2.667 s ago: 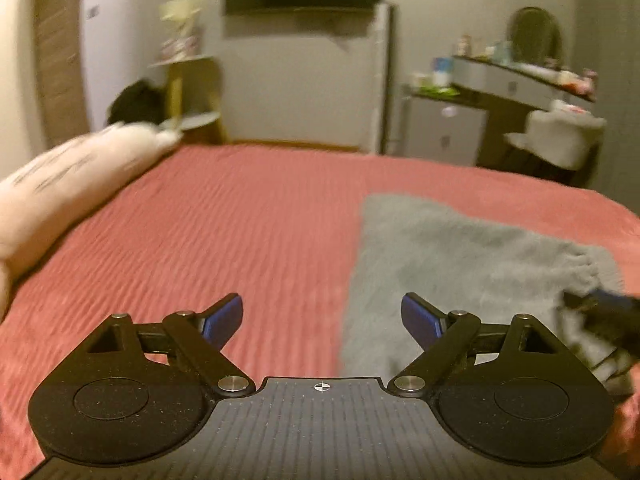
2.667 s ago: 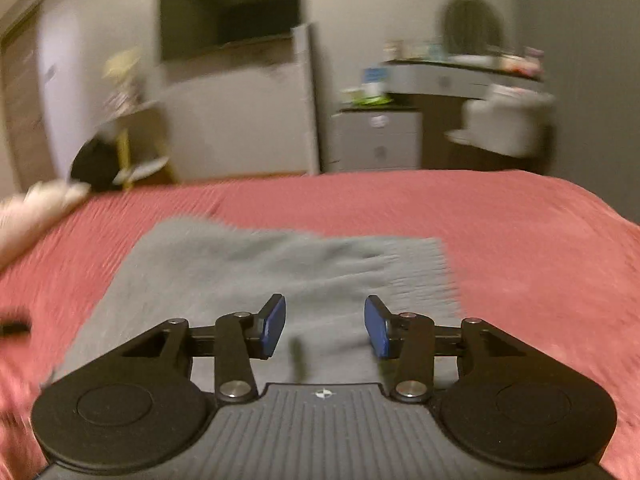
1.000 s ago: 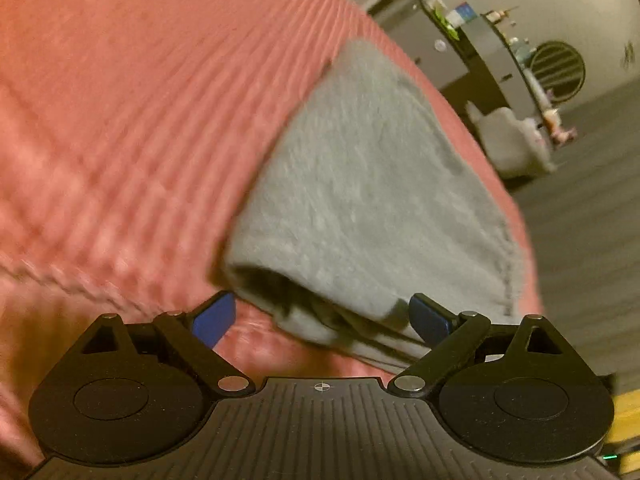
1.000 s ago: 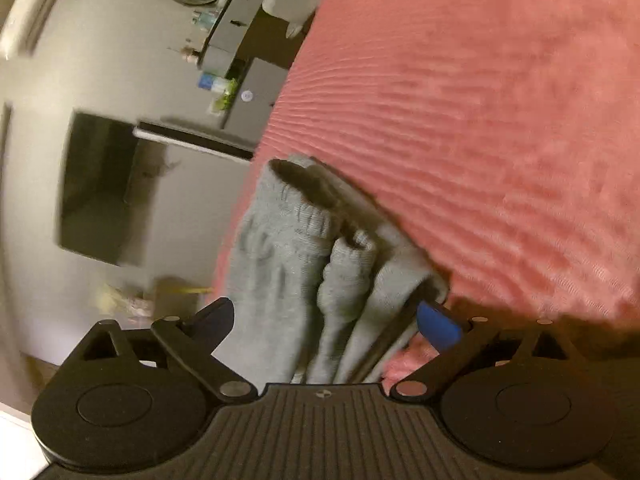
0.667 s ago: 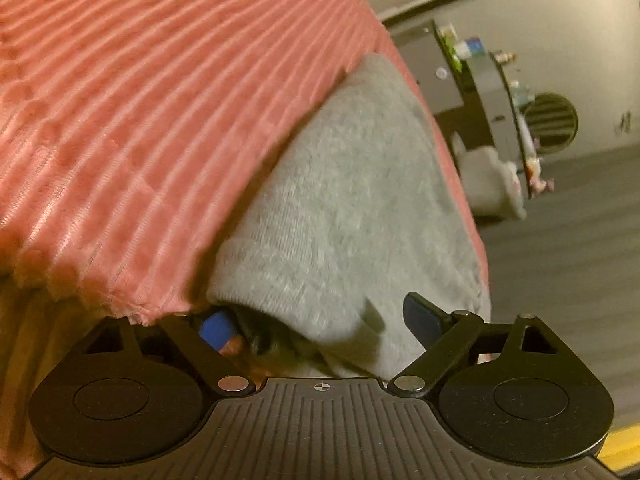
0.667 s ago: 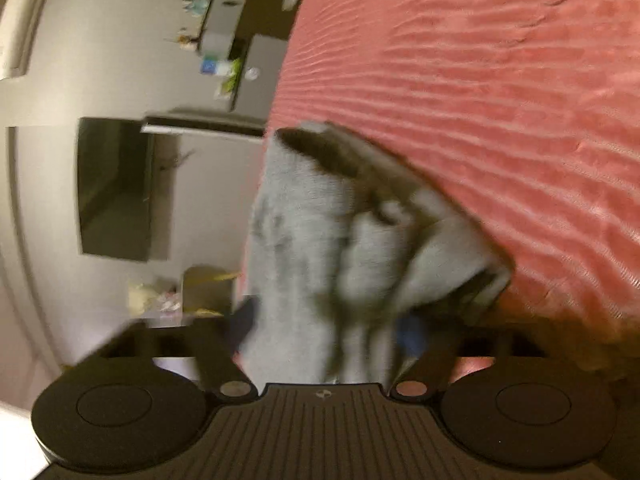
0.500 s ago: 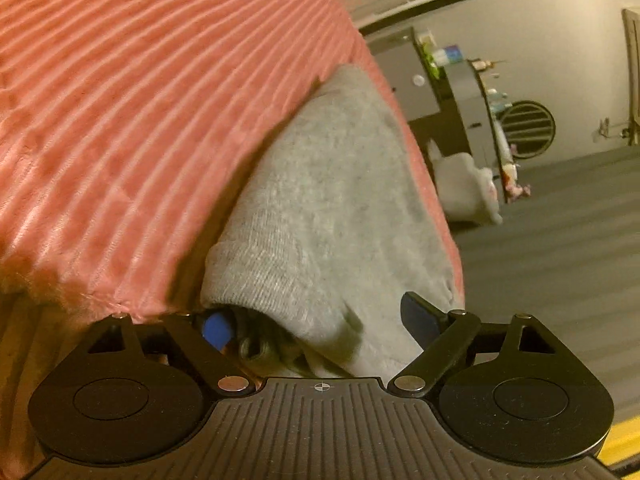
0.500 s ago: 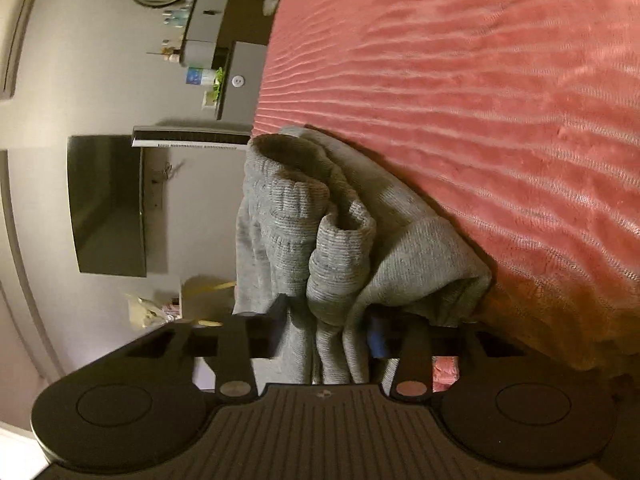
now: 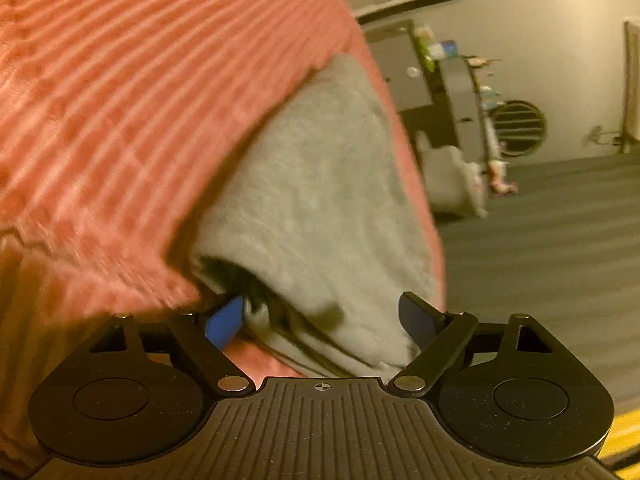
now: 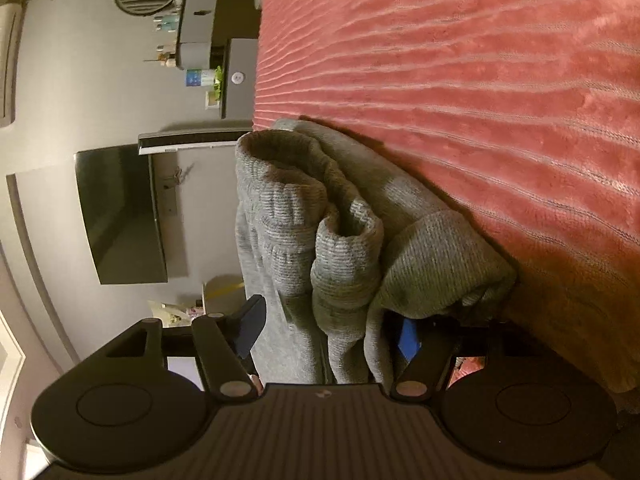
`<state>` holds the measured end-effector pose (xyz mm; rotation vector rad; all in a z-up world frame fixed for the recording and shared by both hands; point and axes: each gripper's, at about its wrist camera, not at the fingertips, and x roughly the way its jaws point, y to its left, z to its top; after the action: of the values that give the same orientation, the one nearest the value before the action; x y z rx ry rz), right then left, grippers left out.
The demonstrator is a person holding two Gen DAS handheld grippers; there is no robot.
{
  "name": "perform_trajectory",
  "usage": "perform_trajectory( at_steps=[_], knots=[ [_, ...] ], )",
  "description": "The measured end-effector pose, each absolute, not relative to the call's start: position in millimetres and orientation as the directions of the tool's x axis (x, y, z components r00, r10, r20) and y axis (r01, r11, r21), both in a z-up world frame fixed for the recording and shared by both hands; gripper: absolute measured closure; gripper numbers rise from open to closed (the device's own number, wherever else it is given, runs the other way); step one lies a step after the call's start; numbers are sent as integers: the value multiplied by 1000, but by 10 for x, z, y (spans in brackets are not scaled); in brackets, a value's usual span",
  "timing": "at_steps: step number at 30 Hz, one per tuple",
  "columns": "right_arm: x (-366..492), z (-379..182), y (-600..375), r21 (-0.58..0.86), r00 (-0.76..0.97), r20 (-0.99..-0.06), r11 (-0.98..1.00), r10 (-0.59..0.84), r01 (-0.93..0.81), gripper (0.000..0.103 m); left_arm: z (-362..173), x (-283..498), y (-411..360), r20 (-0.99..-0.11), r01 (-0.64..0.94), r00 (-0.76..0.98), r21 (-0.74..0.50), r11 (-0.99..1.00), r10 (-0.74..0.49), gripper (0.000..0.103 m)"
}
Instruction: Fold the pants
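The right claw (image 10: 326, 330) is rolled onto its side, so the bed runs up the right of its view and the room wall up the left. Its jaws have just been closing, and the thick end of the grey pants (image 10: 348, 240) is bunched between them: one blue pad (image 10: 409, 338) sits under the lower layers, against the bedspread, and the other finger (image 10: 250, 322) stands on the top side of the bundle, so the claw is clamped on the stacked ribbed cuffs and waistband. The left claw (image 9: 322, 318) is tilted the other way, with the bed rising to the left in its view. Its jaws stand wide and have been closing a little; one blue pad (image 9: 224, 320) is tucked beneath the folded edge of the pants (image 9: 320, 184) where they meet the bedspread, while the other finger (image 9: 418, 316) stands just beside the upper surface of the cloth, and blur hides whether it presses. The pants lie folded at the near edge of the bed (image 10: 460, 80), on the ribbed red bedspread (image 9: 120, 100), reaching away from both claws toward the far edge. Beyond the bed stand a dresser (image 10: 236, 76) cluttered with small things, a wall-mounted television (image 10: 120, 216) and a round mirror (image 9: 518, 128).
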<state>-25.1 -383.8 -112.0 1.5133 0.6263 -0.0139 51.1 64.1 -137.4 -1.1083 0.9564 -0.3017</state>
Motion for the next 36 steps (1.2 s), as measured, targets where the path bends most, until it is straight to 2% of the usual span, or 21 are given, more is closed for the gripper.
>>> perform_trajectory(
  at_steps=[1,3,5,7,8,9,11,12,14,16,18,20,21,23,24,26,30,36],
  knots=[
    [-239,-1104,-3824,914,840,-403,111,363,390,52,-1411,559,631,-503,-248,584,-858,450,-637,15],
    [-216,-1090,-3801,912,837,-410,138,361,387,52,-1437,627,620,-481,-259,588,-874,411,-651,15],
    [-227,-1105,-3816,913,838,-406,131,364,385,48,-1370,673,577,-466,-206,605,-875,438,-645,12],
    [-232,-1133,-3827,922,846,-384,103,369,374,38,-1388,737,518,-518,-209,587,-840,501,-622,11],
    [-212,-1143,-3824,921,847,-385,95,366,377,38,-1435,780,493,-549,-228,572,-820,525,-609,13],
    [-195,-1153,-3820,918,846,-391,94,363,384,38,-1483,810,492,-560,-245,569,-814,526,-602,20],
    [-166,-1135,-3805,909,839,-416,120,351,400,44,-1513,844,535,-553,-273,594,-821,501,-583,51],
    [-153,-1098,-3791,894,828,-449,164,336,418,63,-1513,862,563,-559,-269,601,-814,514,-571,74],
    [-161,-1023,-3777,888,826,-458,205,329,411,69,-1444,826,587,-523,-218,629,-829,515,-576,76],
    [-191,-858,-3753,899,849,-423,268,316,348,73,-1242,723,542,-482,-113,678,-814,570,-555,77],
    [-220,-676,-3737,901,879,-366,354,306,252,73,-1046,638,479,-472,-32,713,-761,648,-519,78],
    [-229,-595,-3758,887,884,-353,409,308,212,73,-1001,604,449,-484,-9,720,-723,690,-497,78],
    [-209,-605,-3771,870,870,-384,437,311,228,73,-1050,627,436,-521,-41,699,-713,700,-490,77],
    [-150,-710,-3785,839,820,-476,442,317,316,73,-1258,676,386,-652,-149,616,-648,747,-442,76],
    [-102,-792,-3801,821,780,-533,424,327,383,71,-1315,678,367,-669,-164,607,-634,756,-429,74],
    [-74,-881,-3850,820,754,-559,367,346,439,70,-1259,658,333,-668,-147,617,-617,773,-415,73],
    [-89,-810,-3846,800,741,-581,402,337,445,66,-1228,636,333,-674,-151,608,-618,772,-420,71],
    [-243,-700,-3948,793,734,-585,432,345,429,54,-1266,676,433,-684,-175,584,-632,755,-437,67]
  ],
)
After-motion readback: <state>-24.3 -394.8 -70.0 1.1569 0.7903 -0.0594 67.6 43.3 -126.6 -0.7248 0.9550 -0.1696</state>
